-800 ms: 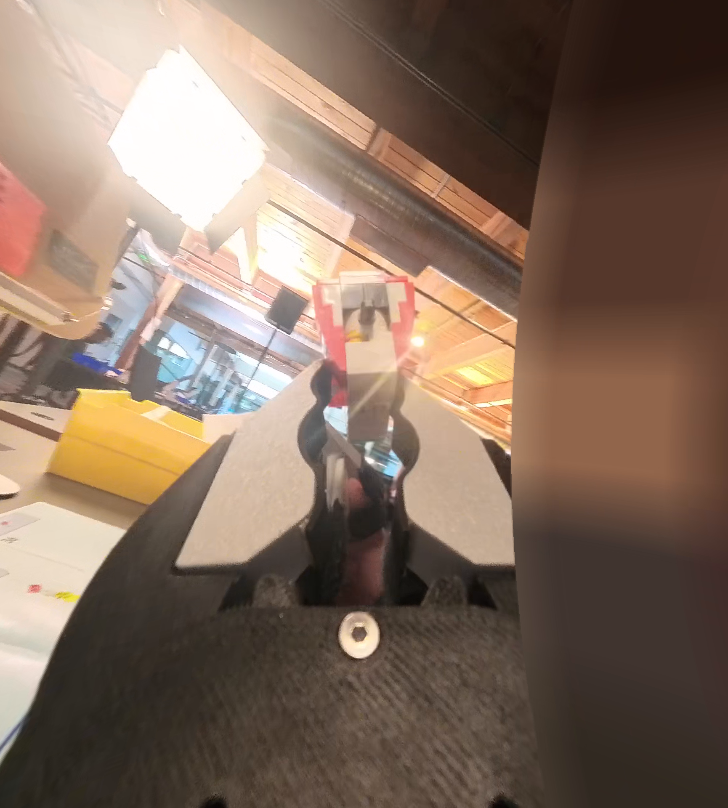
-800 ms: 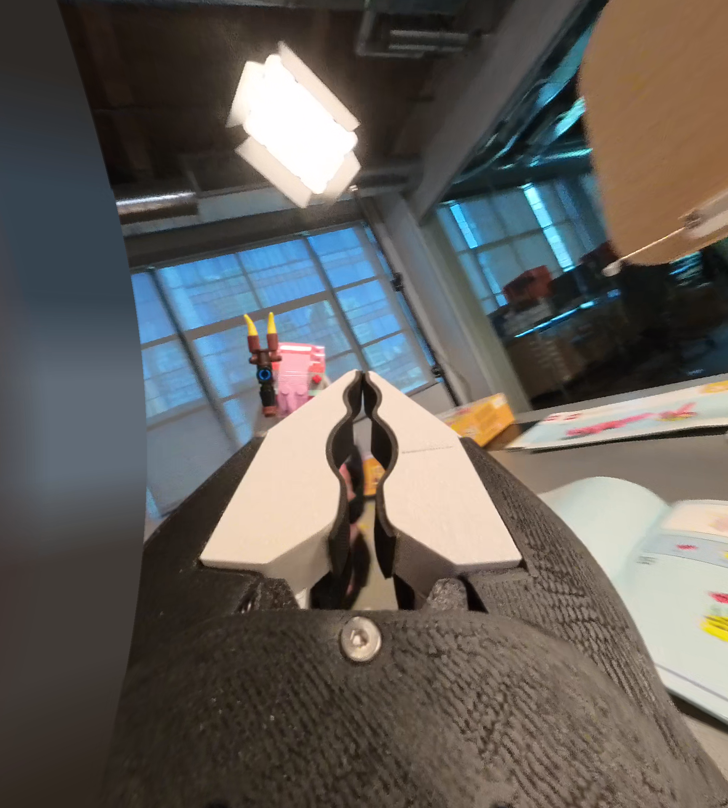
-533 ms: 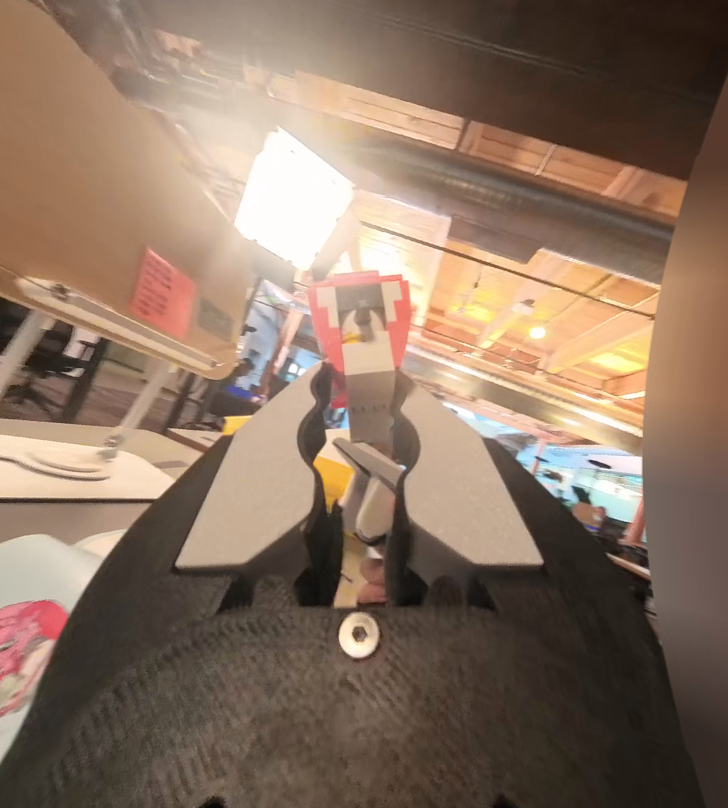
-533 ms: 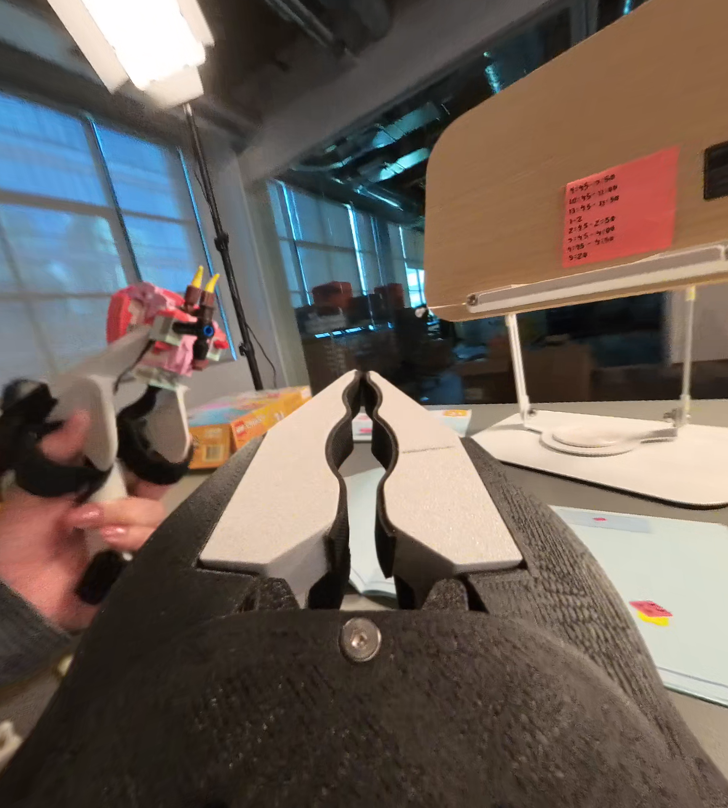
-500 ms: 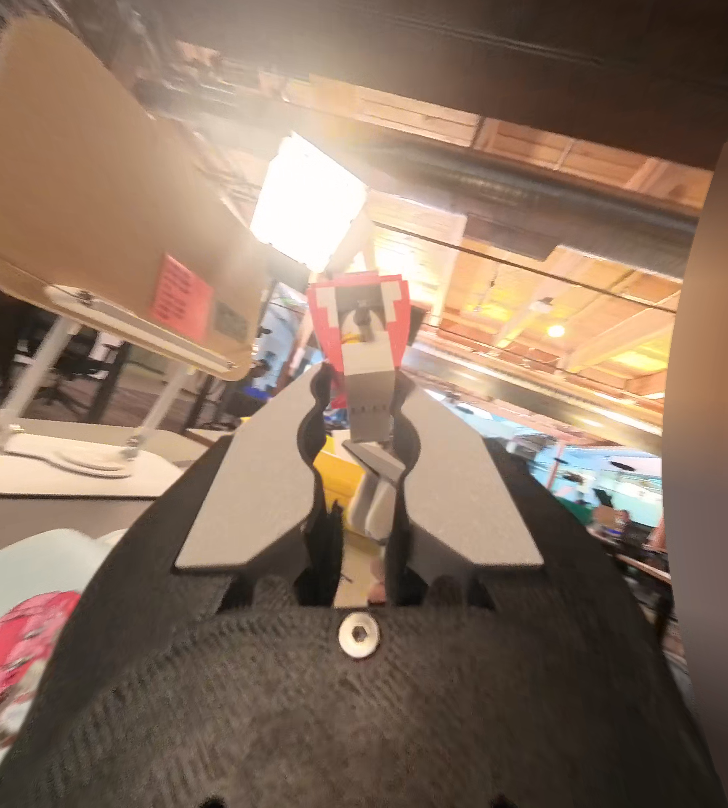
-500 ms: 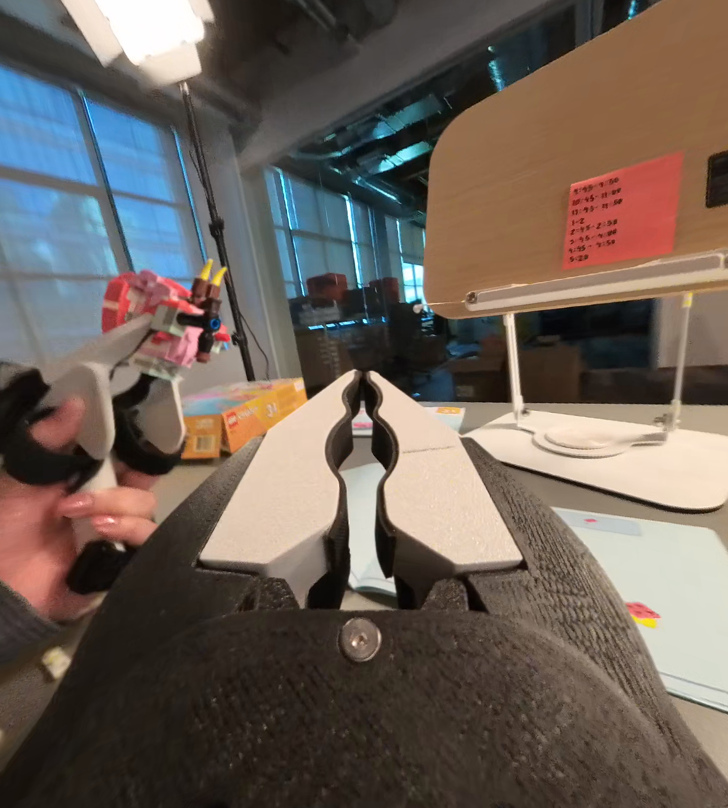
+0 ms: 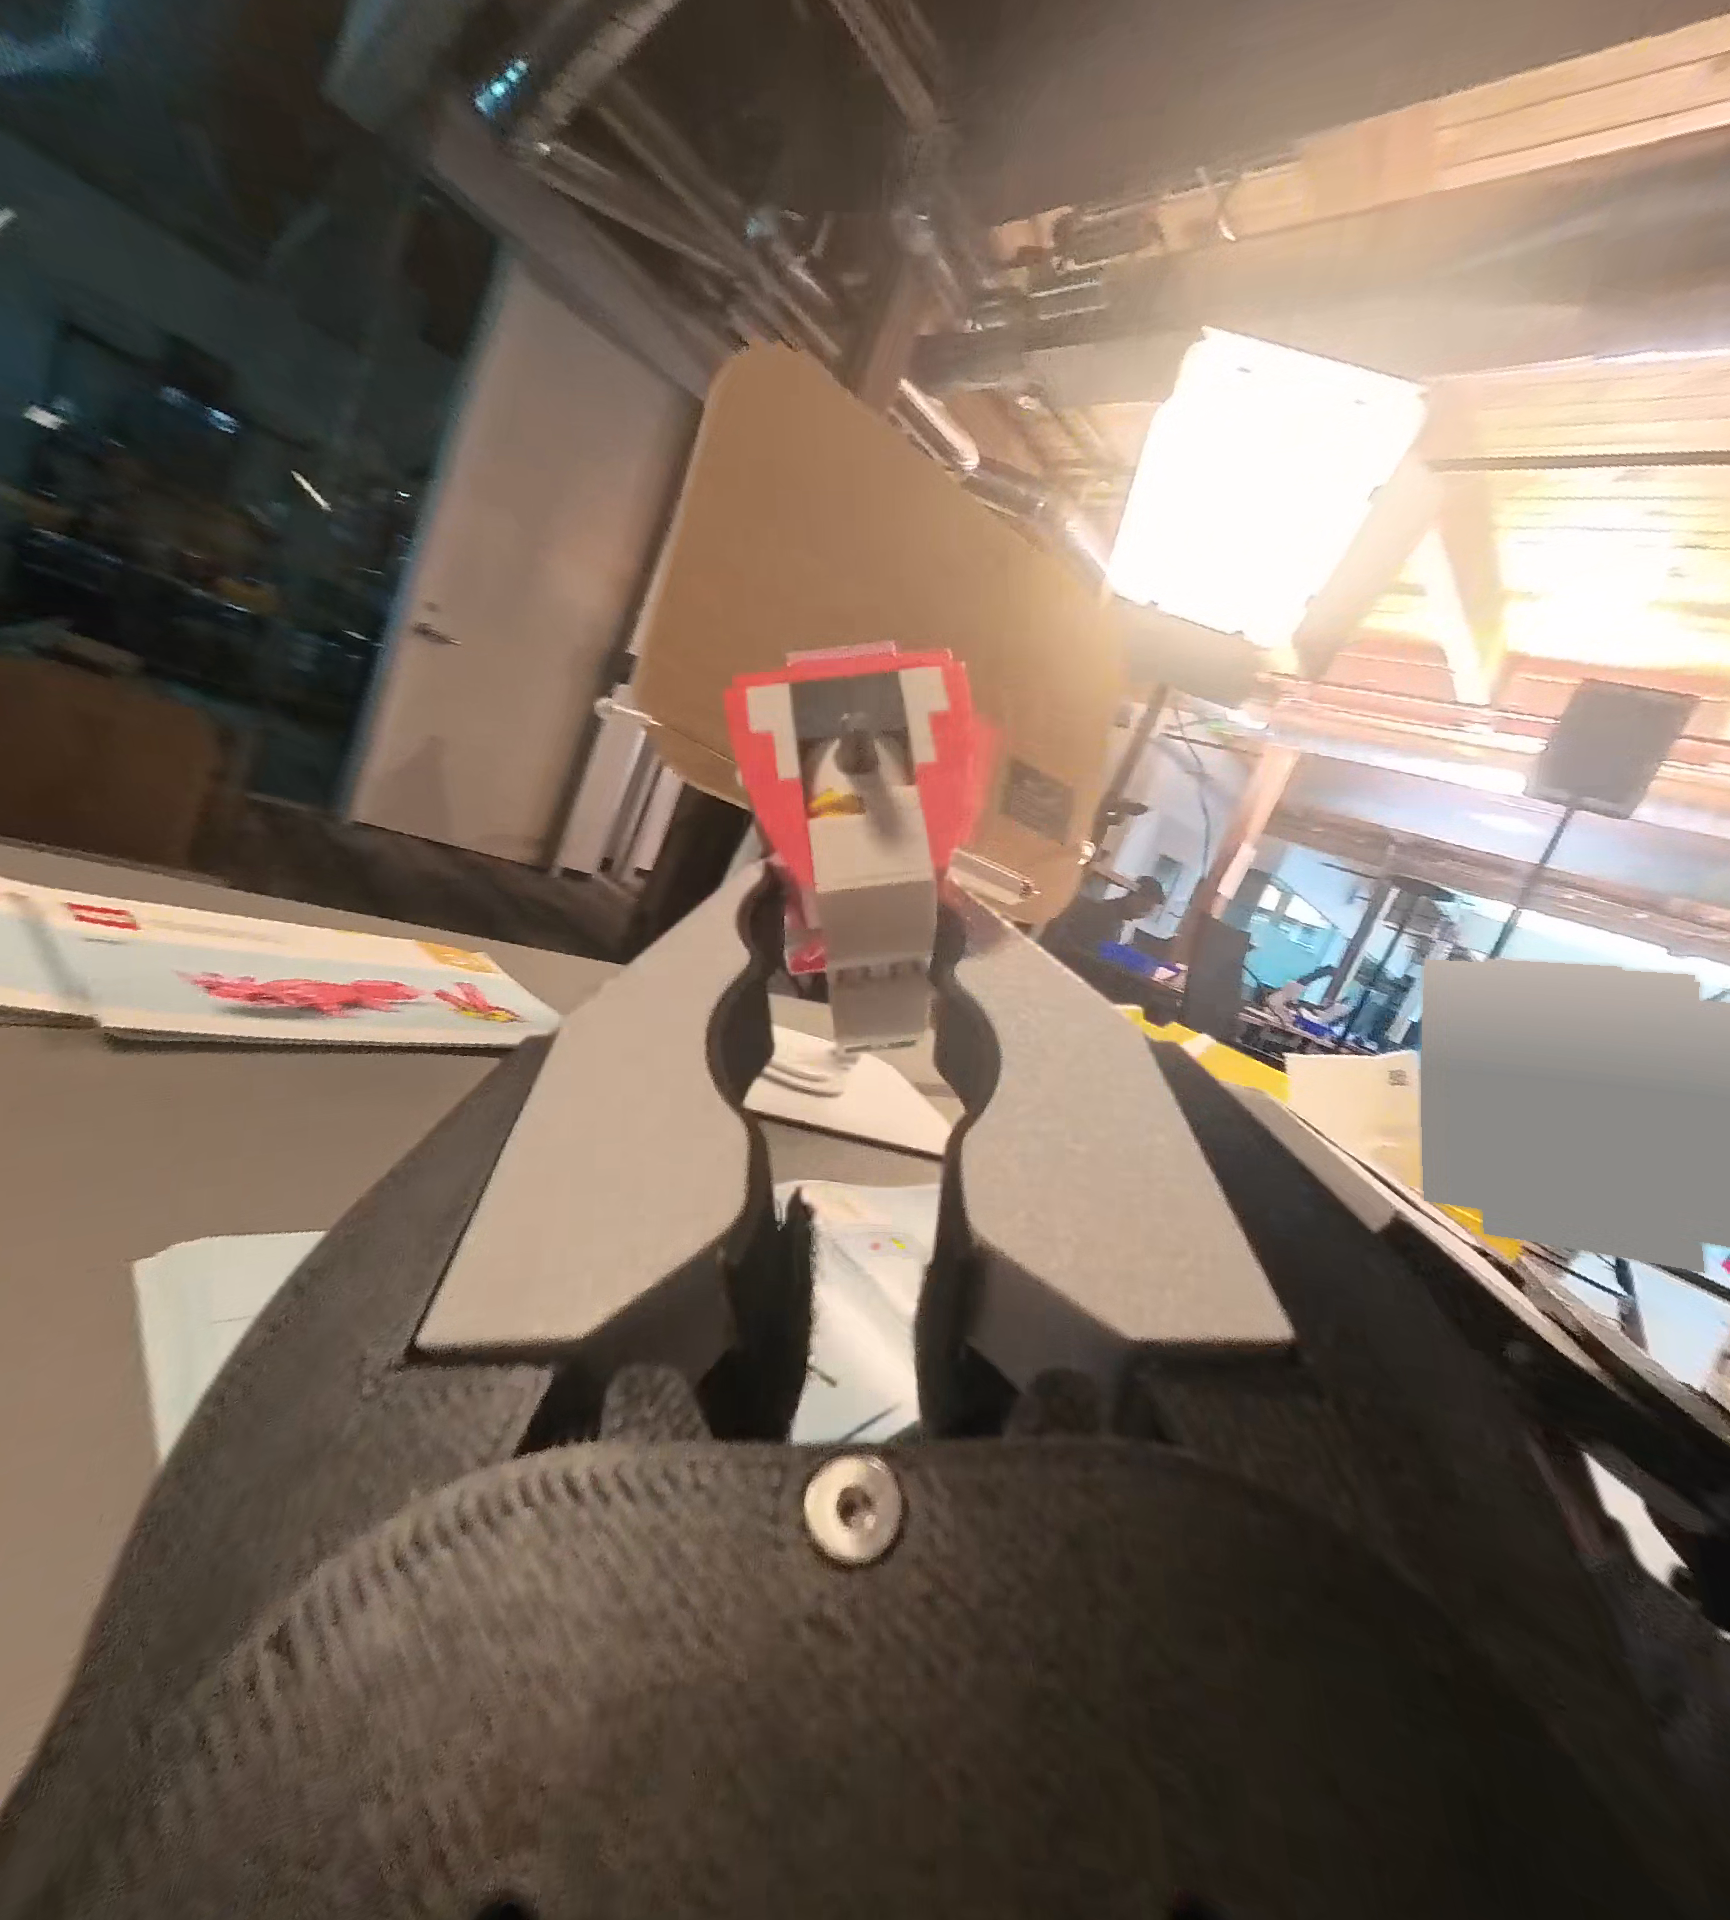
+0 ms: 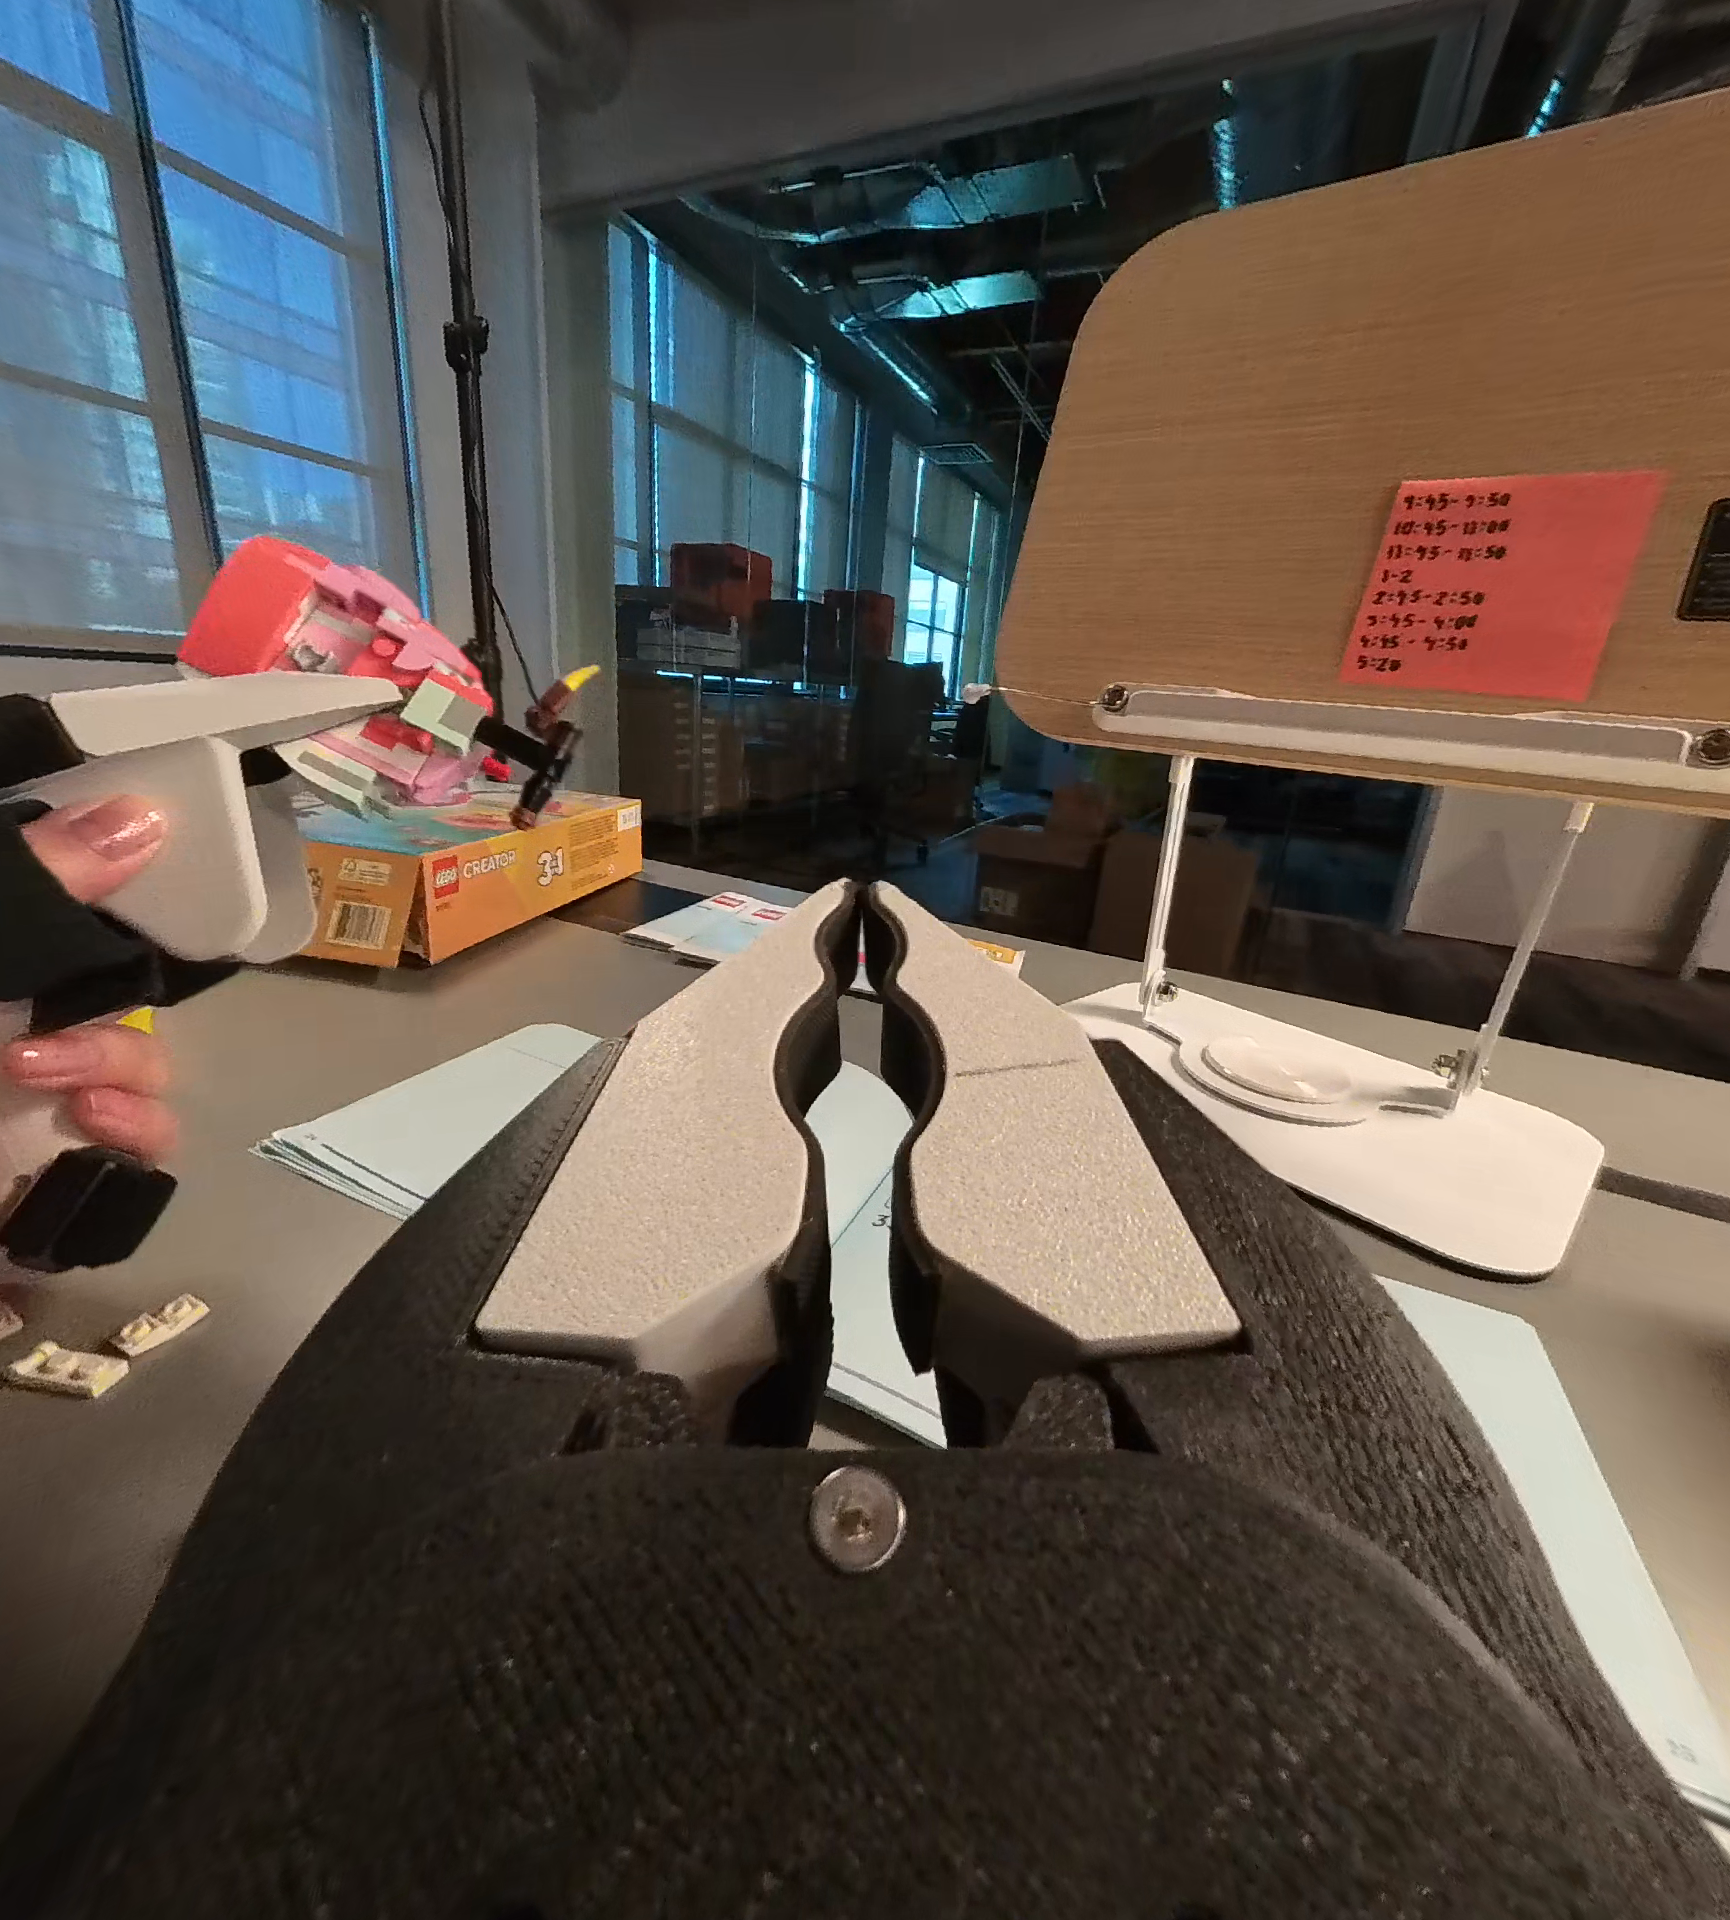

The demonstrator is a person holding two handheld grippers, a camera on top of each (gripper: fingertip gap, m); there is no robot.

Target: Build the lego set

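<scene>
The grey table (image 8: 528, 997) fills the lower half of both views, with bare surface at 9 o'clock of the right gripper. A wooden-topped stand (image 8: 1412, 416) on a white base (image 8: 1360, 1153) rises at 2 o'clock, a pink note (image 8: 1495, 582) stuck to it. One orange box (image 8: 487, 873) lies at 11 o'clock; two pale blue booklets lie flat, one (image 8: 445, 1122) under the right gripper, the other (image 7: 217, 977) at 10 o'clock in the left wrist view. Three small white bricks (image 8: 92, 1351) sit near the table edge at 8 o'clock.

The left gripper (image 7: 856, 914), held in a hand (image 8: 19, 1039), pinches one red, pink and grey brick model (image 7: 856, 790) above the table and box; both pads press its grey block. Its long axis runs on from the fingers, a black stalk with a yellow tip (image 8: 549, 717) pointing toward 3 o'clock in the right wrist view.

The right gripper (image 8: 863, 894) hovers low over the booklet, fingertips pressed together on nothing.
</scene>
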